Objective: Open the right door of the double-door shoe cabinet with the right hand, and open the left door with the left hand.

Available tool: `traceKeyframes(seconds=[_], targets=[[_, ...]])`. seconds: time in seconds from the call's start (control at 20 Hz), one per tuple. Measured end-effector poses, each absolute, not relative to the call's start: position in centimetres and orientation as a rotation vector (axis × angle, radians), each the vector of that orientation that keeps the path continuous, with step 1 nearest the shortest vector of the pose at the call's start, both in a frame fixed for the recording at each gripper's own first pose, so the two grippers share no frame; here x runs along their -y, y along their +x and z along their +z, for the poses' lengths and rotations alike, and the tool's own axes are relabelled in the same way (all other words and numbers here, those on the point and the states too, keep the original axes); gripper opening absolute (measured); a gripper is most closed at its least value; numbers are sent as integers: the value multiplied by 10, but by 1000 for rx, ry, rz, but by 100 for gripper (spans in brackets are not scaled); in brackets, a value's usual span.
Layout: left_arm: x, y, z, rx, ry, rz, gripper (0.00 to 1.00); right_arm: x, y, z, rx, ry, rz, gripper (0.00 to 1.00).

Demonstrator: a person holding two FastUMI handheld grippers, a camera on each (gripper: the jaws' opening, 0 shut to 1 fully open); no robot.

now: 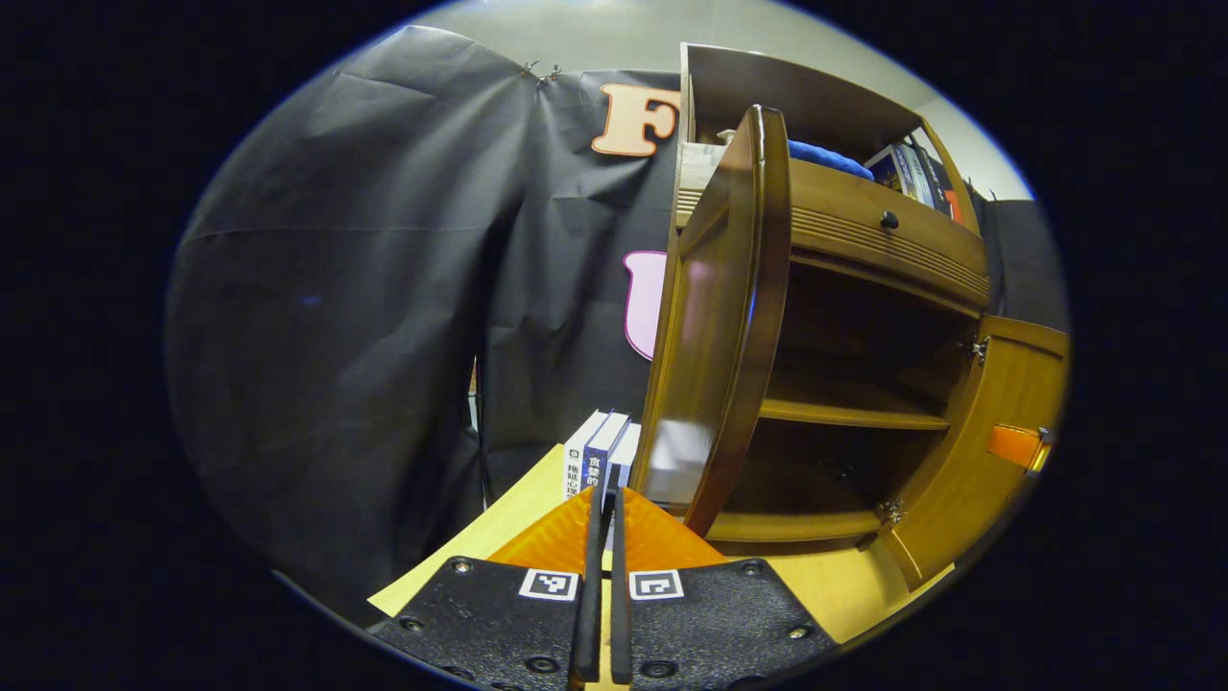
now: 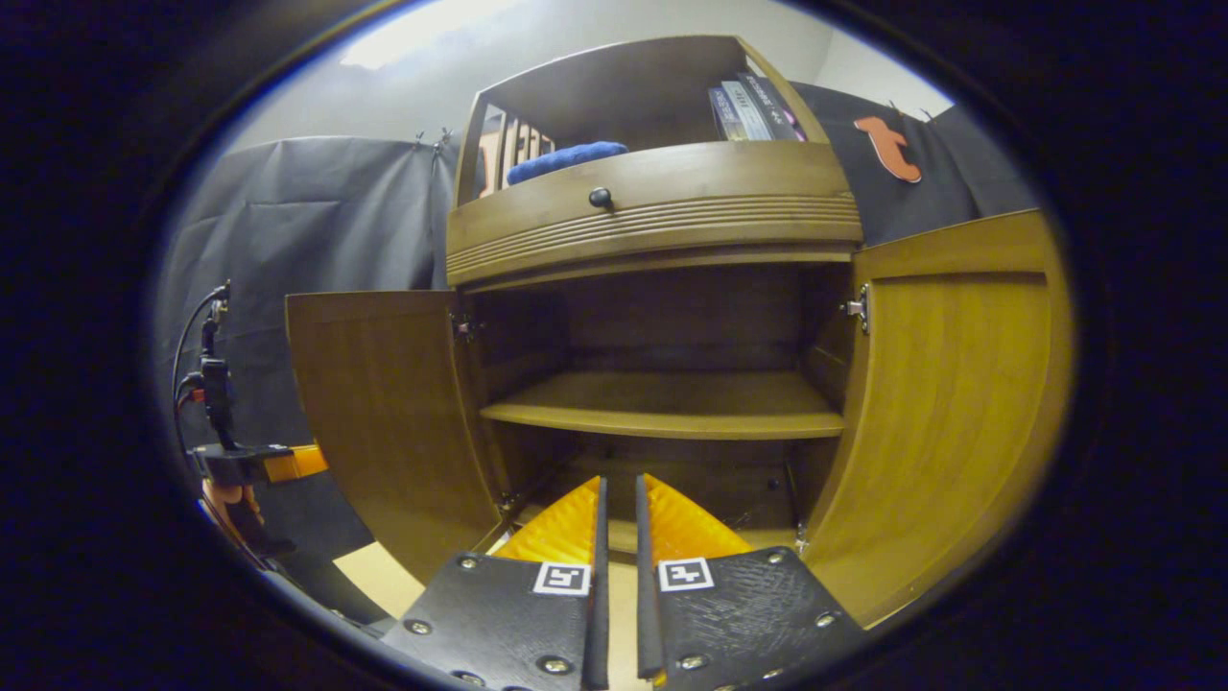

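Note:
The wooden shoe cabinet (image 2: 652, 216) stands with both doors swung wide. In the right gripper view its left door (image 2: 384, 422) and right door (image 2: 950, 403) flank a bare inner shelf (image 2: 672, 403). My right gripper (image 2: 619, 482) points at the opening below the shelf, shut with nothing between its fingers. Far left in that view hangs the left gripper (image 2: 240, 465), apart from the left door. In the left gripper view the left door (image 1: 729, 326) shows nearly edge-on, just right of my left gripper (image 1: 604, 493), which is shut and holds nothing. The right door (image 1: 998, 441) stands open at the far right.
A drawer with a black knob (image 2: 601, 198) sits above the doors, and a blue cloth (image 2: 566, 158) and books (image 2: 753, 106) fill the top shelf. More books (image 1: 600, 456) stand on the yellow tabletop (image 1: 480, 547) left of the cabinet. The black cloth wall (image 1: 365, 288) hangs behind.

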State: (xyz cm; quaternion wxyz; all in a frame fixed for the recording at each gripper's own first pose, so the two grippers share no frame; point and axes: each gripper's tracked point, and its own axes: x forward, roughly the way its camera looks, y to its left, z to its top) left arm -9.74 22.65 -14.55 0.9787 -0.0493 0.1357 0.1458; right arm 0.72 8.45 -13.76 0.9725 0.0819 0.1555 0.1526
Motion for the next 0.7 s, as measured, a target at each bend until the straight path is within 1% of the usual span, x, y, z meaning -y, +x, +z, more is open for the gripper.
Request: traceKeyframes(seconds=[0.35, 0.7], targets=[[-252, -113, -137, -250, -122, 353, 5, -87, 5, -143, -326, 176, 318, 12], [-261, -121, -125, -232, -119, 398, 5, -88, 8, -142, -323, 180, 329, 12]])
